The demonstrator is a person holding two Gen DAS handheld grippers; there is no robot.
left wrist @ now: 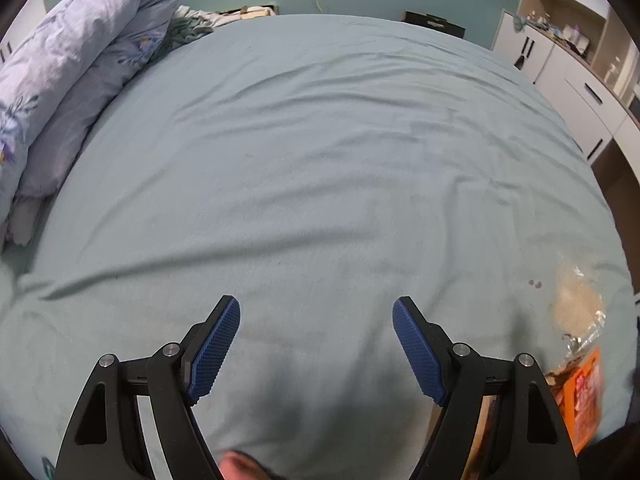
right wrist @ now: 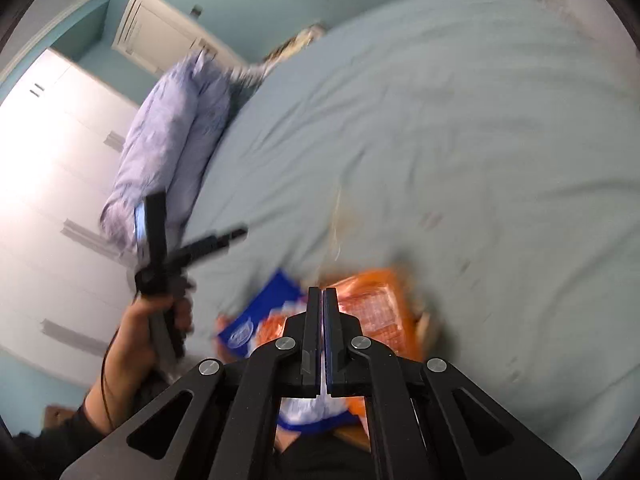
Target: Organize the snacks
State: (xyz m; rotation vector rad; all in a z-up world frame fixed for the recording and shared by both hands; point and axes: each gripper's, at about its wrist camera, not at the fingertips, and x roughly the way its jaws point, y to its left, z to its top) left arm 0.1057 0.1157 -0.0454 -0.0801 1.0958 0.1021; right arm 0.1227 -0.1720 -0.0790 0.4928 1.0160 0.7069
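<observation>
My left gripper is open and empty above the pale blue bed sheet. At the right edge of the left wrist view lie a clear bag of pale snacks and an orange snack packet. In the blurred right wrist view my right gripper has its jaws together, with nothing visibly between the tips. Below it lie a blue and white snack bag and the orange packet. The left gripper shows at the left of that view, held in a hand.
Lilac floral pillows are piled at the bed's left side. White cabinets and shelves stand at the right. A white wardrobe stands to the left of the bed. A wooden edge shows under the snack bags.
</observation>
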